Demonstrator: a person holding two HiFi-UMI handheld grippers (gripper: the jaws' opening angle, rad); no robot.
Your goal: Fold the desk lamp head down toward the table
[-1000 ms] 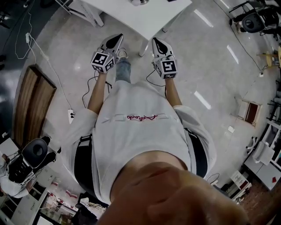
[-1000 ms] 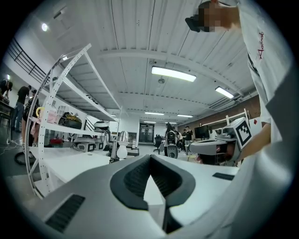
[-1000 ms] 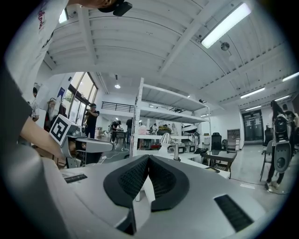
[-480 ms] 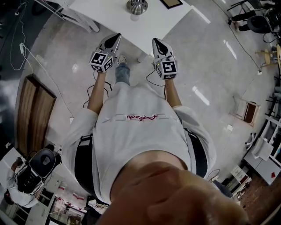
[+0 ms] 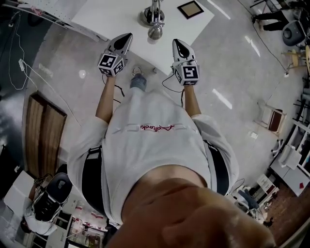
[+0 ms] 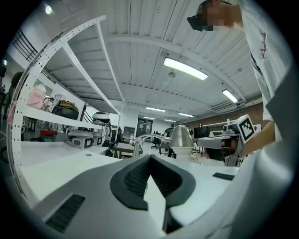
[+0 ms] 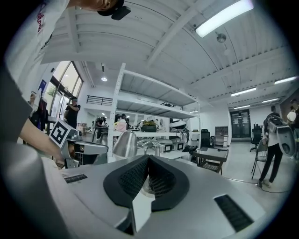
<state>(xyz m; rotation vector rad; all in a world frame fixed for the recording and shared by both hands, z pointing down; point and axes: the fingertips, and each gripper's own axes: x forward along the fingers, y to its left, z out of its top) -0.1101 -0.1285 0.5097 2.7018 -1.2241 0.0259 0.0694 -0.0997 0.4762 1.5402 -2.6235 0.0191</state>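
Note:
A silver desk lamp stands on the white table, its round base at the back and its cone head toward the front edge. The left gripper view has the head ahead and to the right, and in the right gripper view the head is ahead and to the left. My left gripper is over the table's front edge, left of the head, shut and empty. My right gripper is to the right of the head, also shut and empty. Neither touches the lamp.
A small black-framed square lies on the table behind my right gripper. White shelving with bags and machines stands beyond the table. A person stands far right on the glossy floor. Cables and a wooden board lie to the left.
The table and lamp have come closer in the head view. Both grippers now reach over the table's front edge on either side of the lamp head. The jaws stayed shut.

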